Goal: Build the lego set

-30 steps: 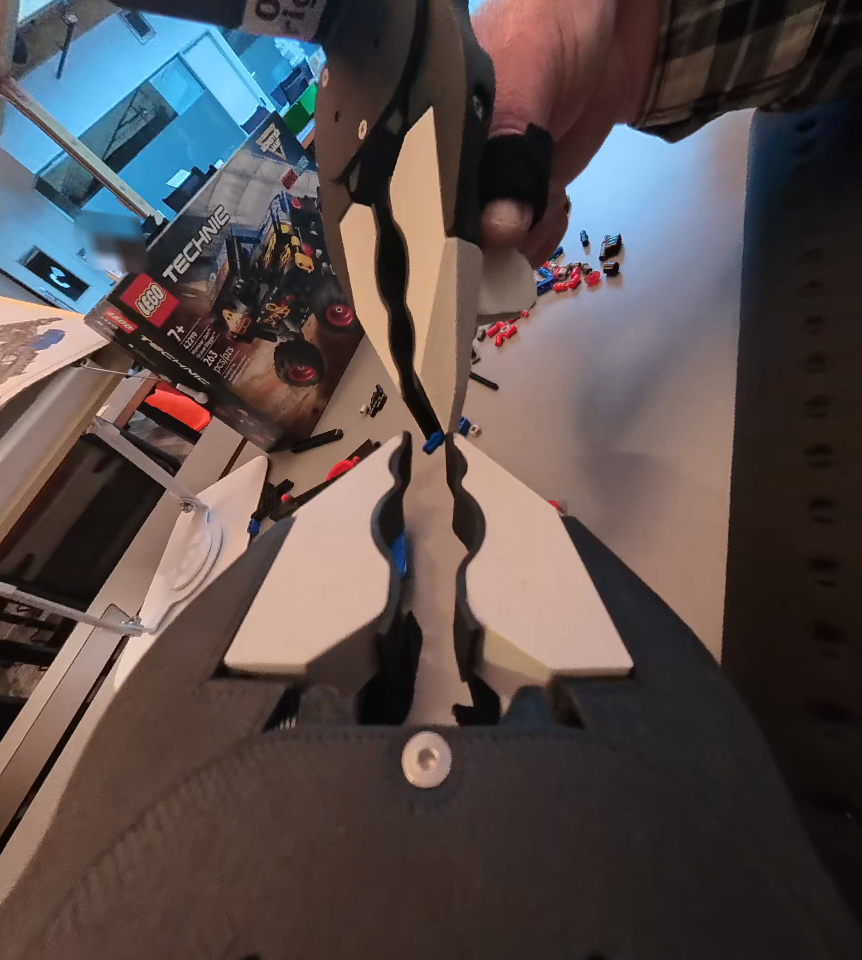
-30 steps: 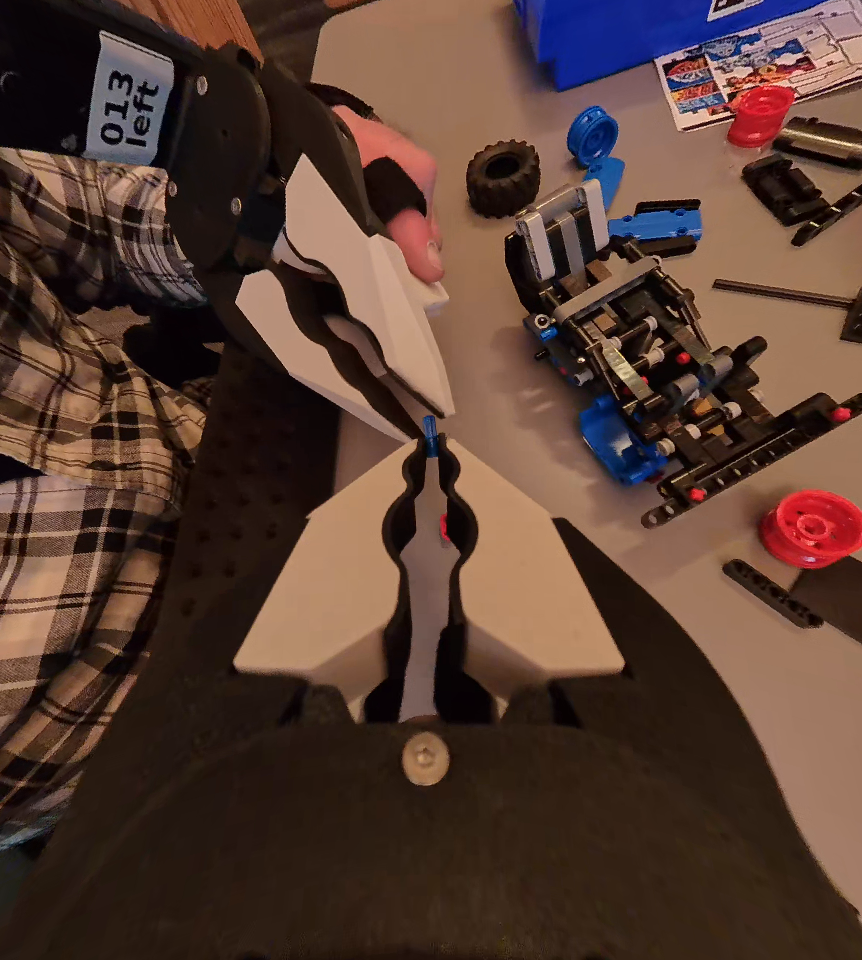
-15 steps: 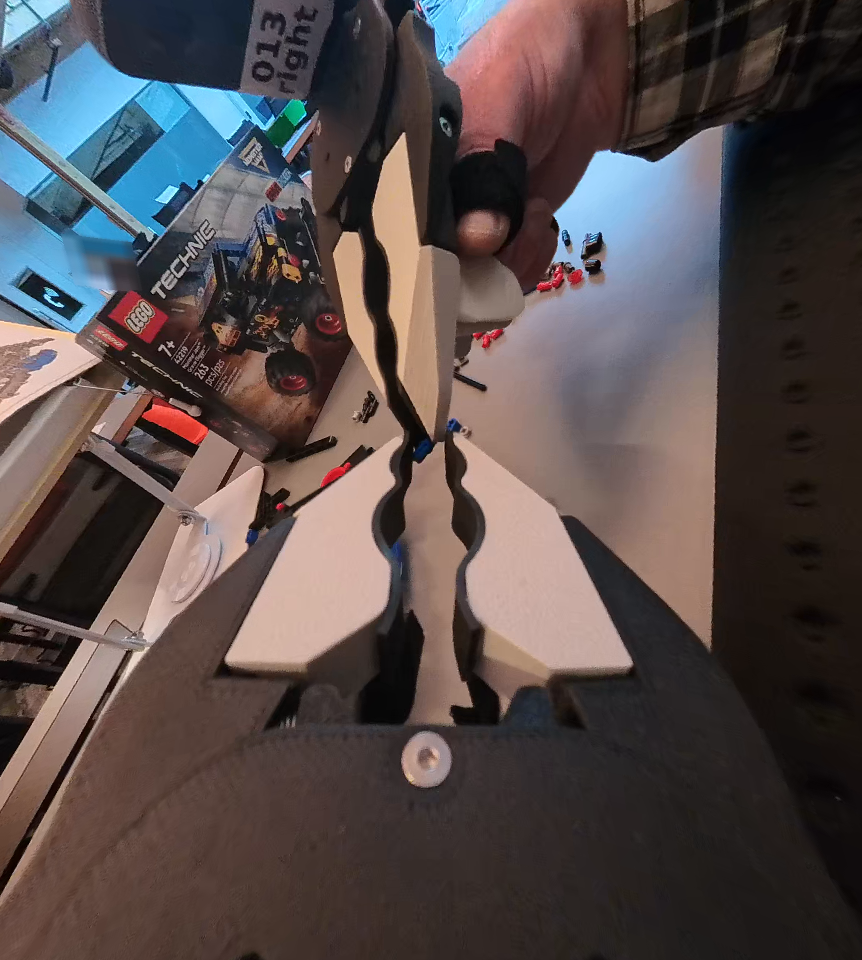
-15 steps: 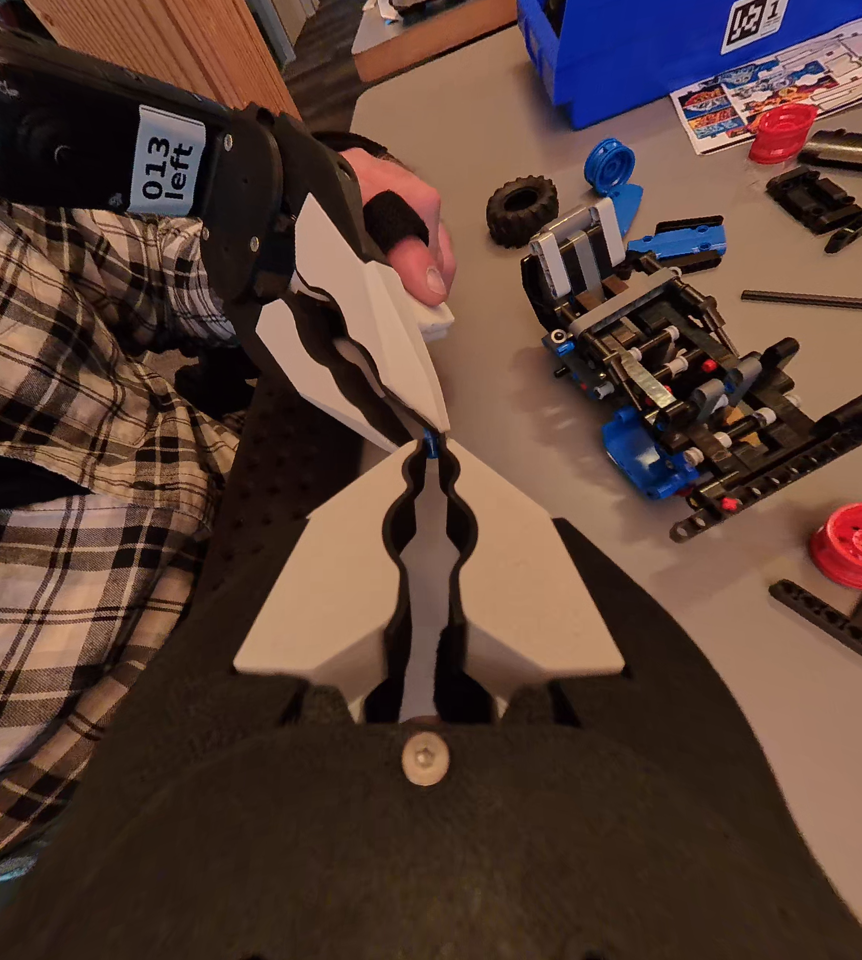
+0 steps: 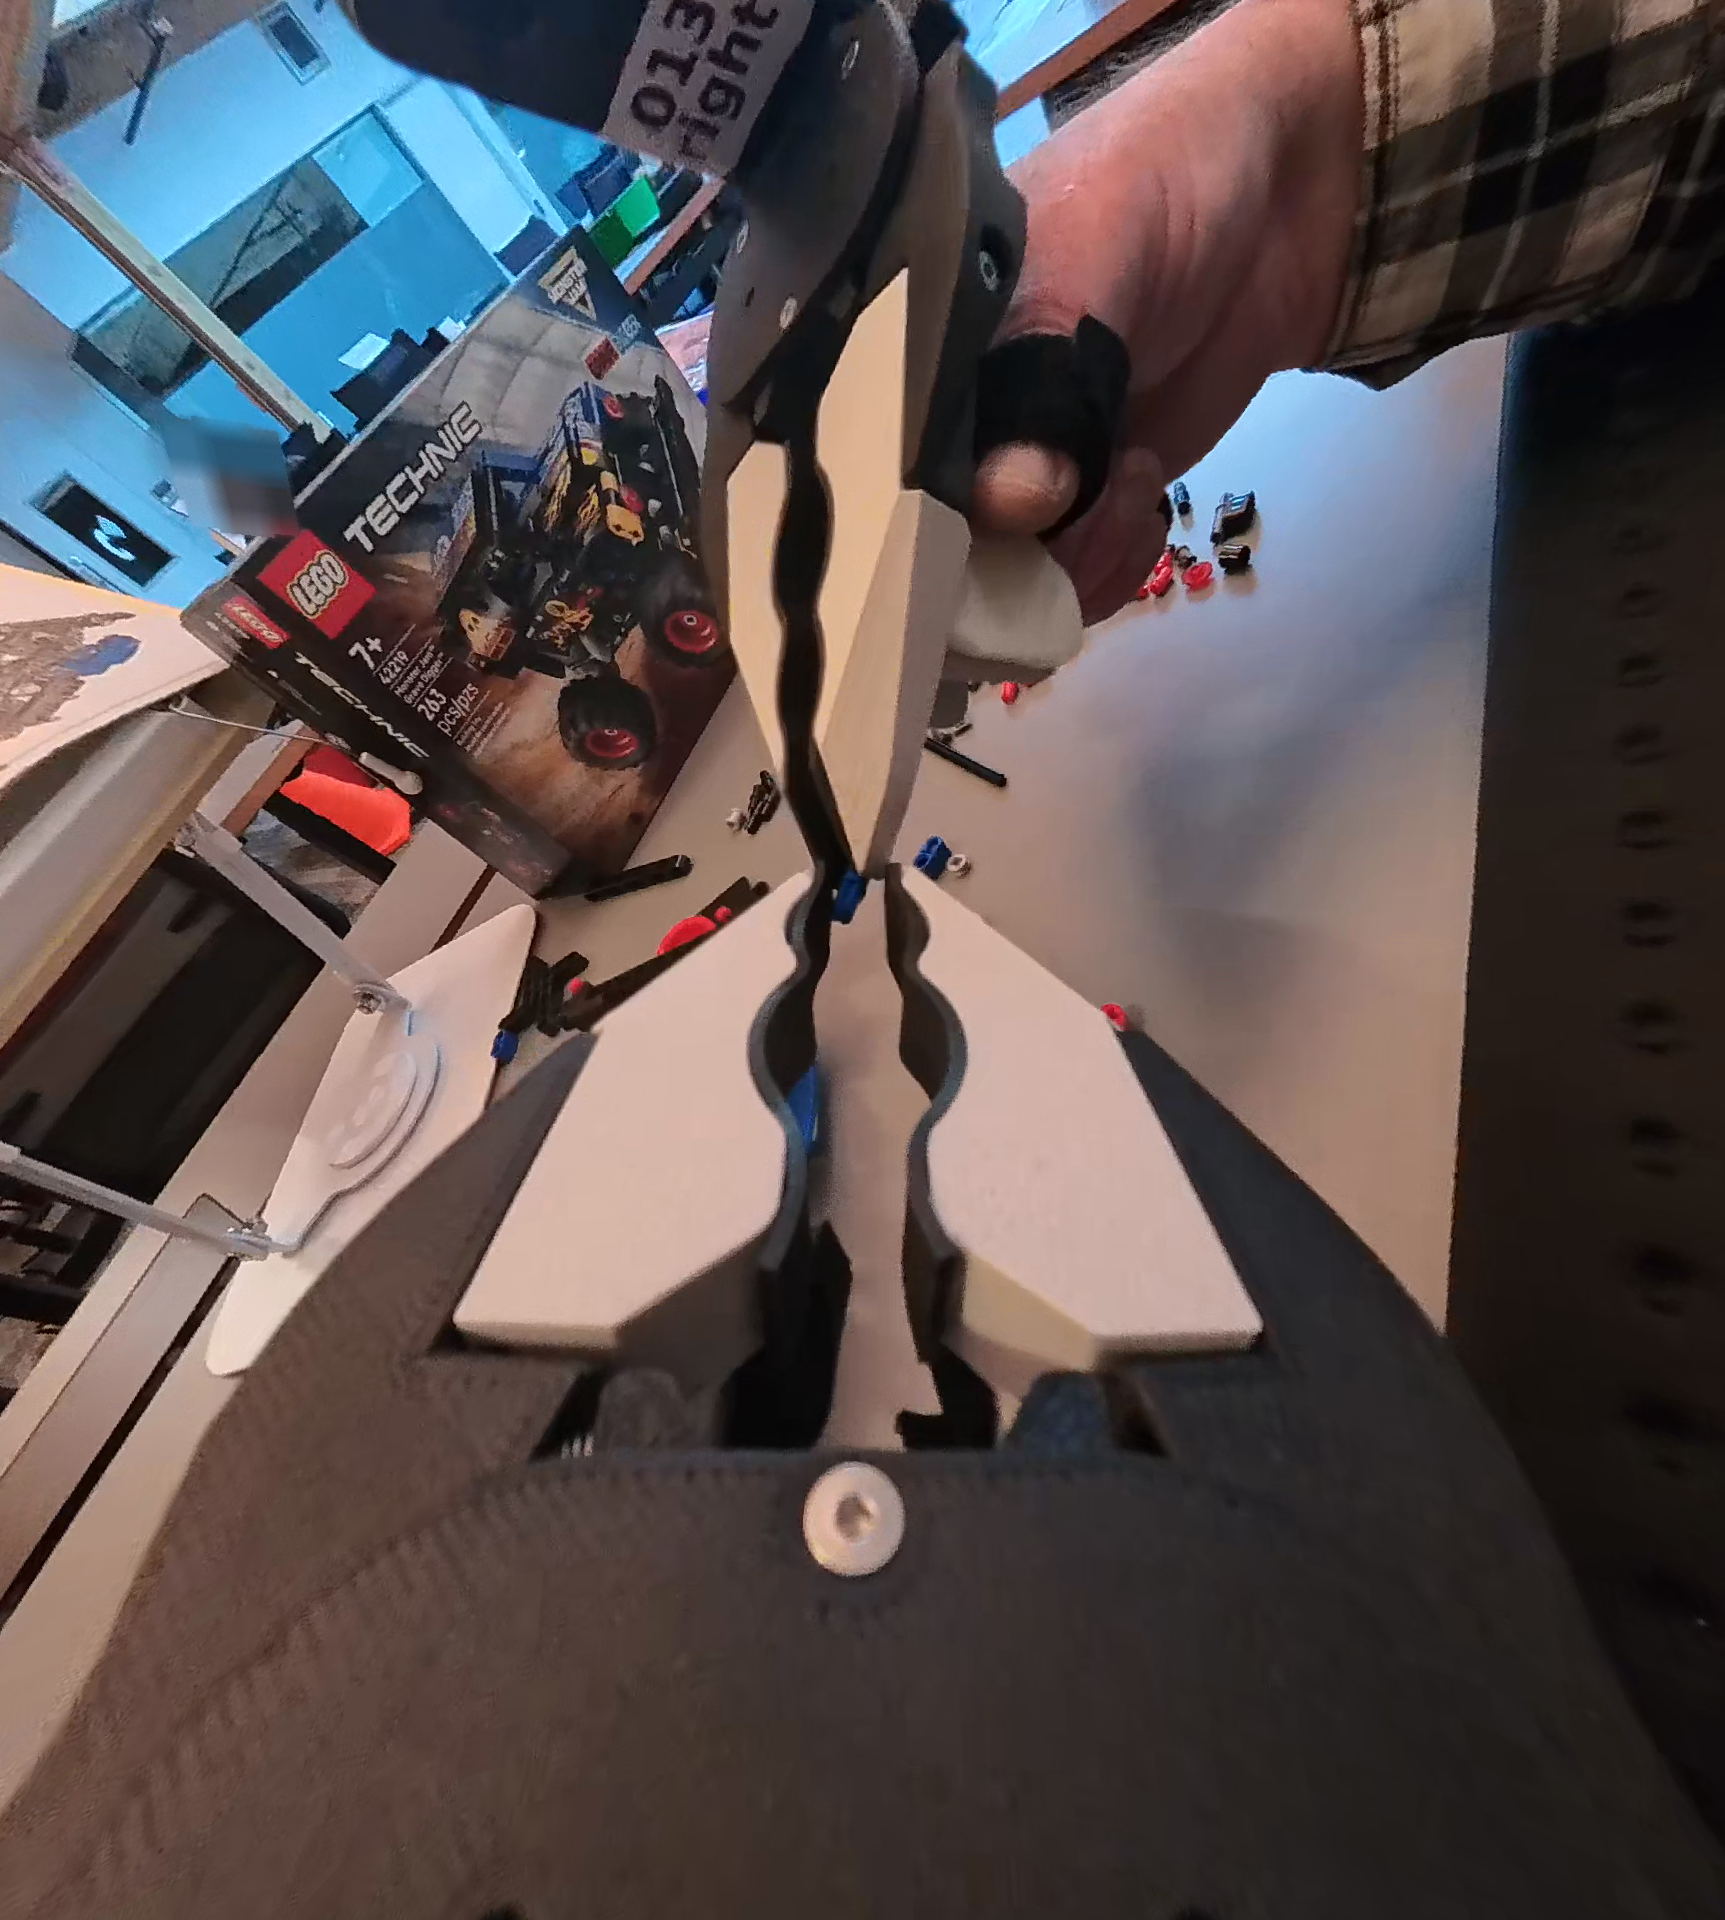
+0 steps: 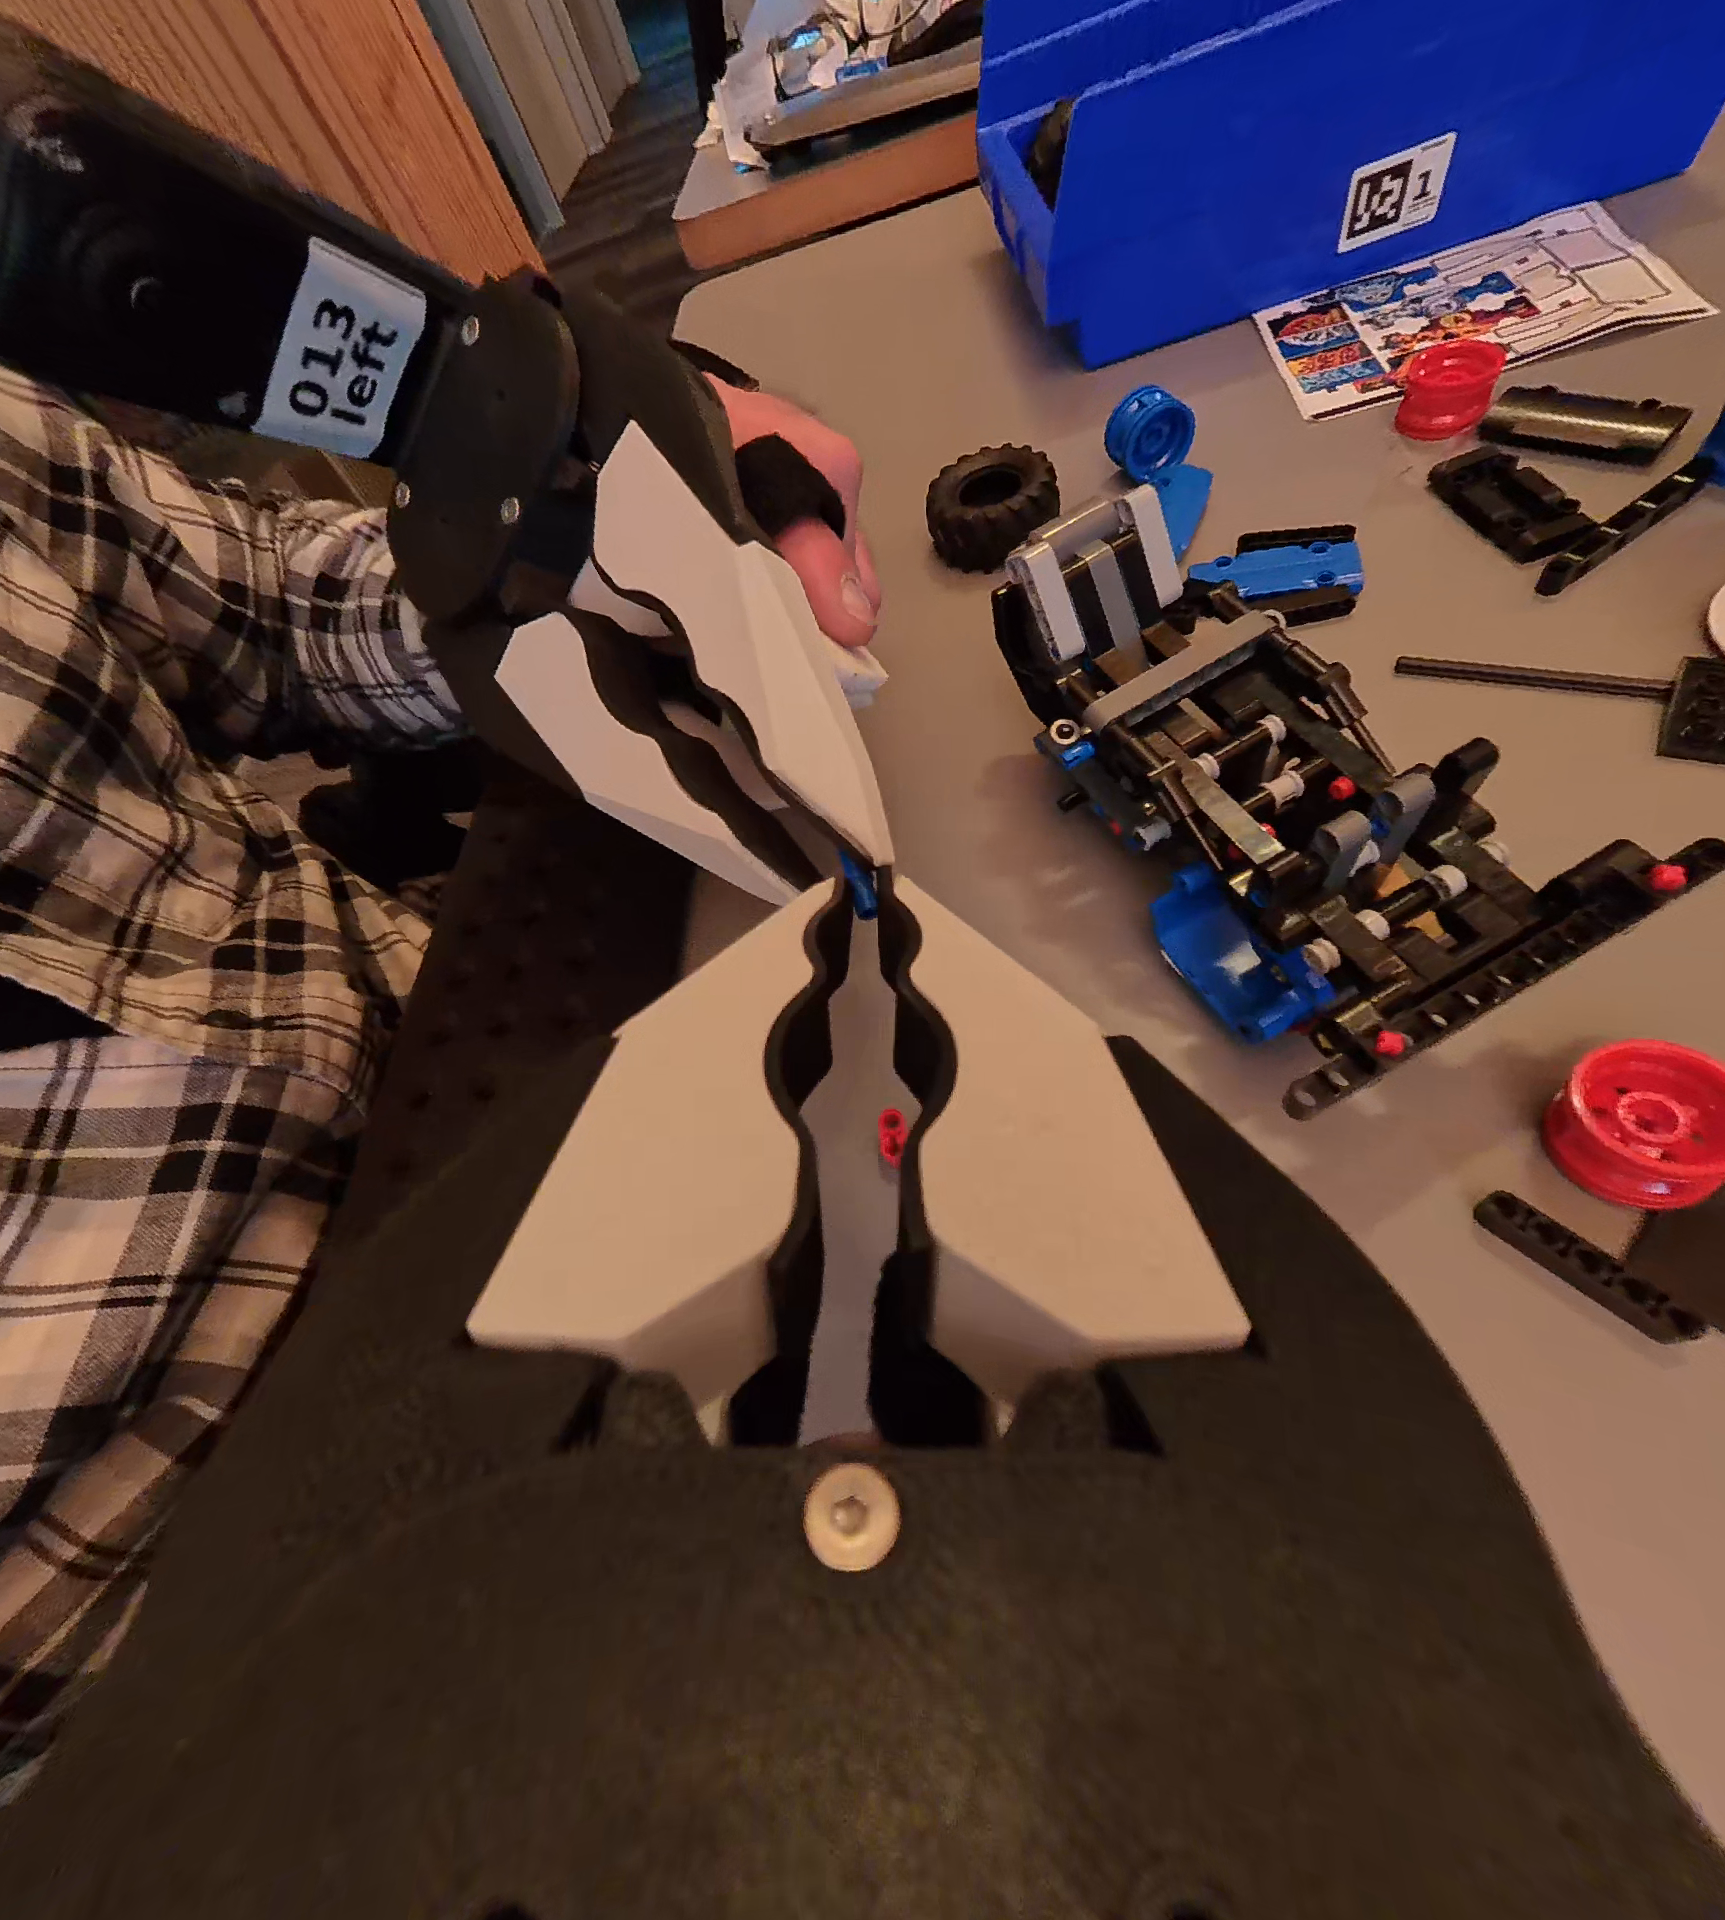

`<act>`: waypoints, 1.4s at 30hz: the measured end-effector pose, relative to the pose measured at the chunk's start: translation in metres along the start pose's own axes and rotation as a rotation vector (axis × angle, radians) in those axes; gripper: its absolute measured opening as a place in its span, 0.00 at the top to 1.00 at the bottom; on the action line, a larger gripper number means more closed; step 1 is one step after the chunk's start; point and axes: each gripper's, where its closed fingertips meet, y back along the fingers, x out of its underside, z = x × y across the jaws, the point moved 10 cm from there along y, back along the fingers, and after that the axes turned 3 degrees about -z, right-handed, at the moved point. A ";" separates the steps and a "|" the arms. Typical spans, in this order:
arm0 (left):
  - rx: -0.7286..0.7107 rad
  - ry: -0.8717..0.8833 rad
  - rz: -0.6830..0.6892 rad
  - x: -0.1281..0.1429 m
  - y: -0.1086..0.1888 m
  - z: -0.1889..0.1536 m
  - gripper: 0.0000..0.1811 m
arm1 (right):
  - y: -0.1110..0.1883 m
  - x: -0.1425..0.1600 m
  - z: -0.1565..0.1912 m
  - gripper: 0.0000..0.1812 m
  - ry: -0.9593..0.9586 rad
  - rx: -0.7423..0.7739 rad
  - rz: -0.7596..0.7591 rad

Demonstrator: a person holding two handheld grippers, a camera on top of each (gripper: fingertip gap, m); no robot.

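- A small blue pin (image 6: 860,888) sits mid-air between two meeting tips, above the near left edge of the grey table (image 6: 941,343).
- The right gripper (image 6: 863,896) has its jaws drawn almost together, the tips pinching the pin's near end; in the left wrist view the same pin (image 5: 847,894) shows at the tip of that tong.
- The left gripper (image 5: 850,891) has a narrow gap between its jaws; whether its tips also clamp the pin cannot be told.
- The pin looks light, stiff and smooth: likely to twist or pop out of a tip pinch, so a hold across its middle seems safest.
- The half-built blue and black chassis (image 6: 1294,821) lies on the table to the right, rigid but probably easy to knock apart at its thin beams.
- Loose parts ring it: a black tyre (image 6: 991,506), a red wheel hub (image 6: 1656,1124), a blue hub (image 6: 1149,431).
- Open tabletop lies between the tongs and the chassis; a blue bin (image 6: 1305,156) closes the far side.
- The set's box (image 5: 494,665) stands propped at the far left; a dropped pin could roll off the near edge.
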 end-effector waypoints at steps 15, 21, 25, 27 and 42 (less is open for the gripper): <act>-0.025 0.035 -0.067 -0.002 0.006 0.005 0.99 | 0.004 -0.003 -0.003 0.99 -0.079 -0.075 -0.124; -0.040 0.028 -0.082 -0.003 0.008 0.005 0.99 | 0.005 -0.002 -0.002 0.97 -0.091 -0.085 -0.134; -0.065 -0.032 -0.074 -0.004 0.008 0.002 0.99 | 0.004 -0.001 -0.001 0.99 -0.100 -0.093 -0.128; -0.059 -0.034 -0.070 -0.004 0.008 0.001 0.99 | 0.005 -0.001 -0.001 0.99 -0.083 -0.084 -0.117; 0.348 0.213 0.292 0.039 -0.027 -0.022 0.87 | -0.012 0.033 0.015 0.99 0.319 0.110 0.454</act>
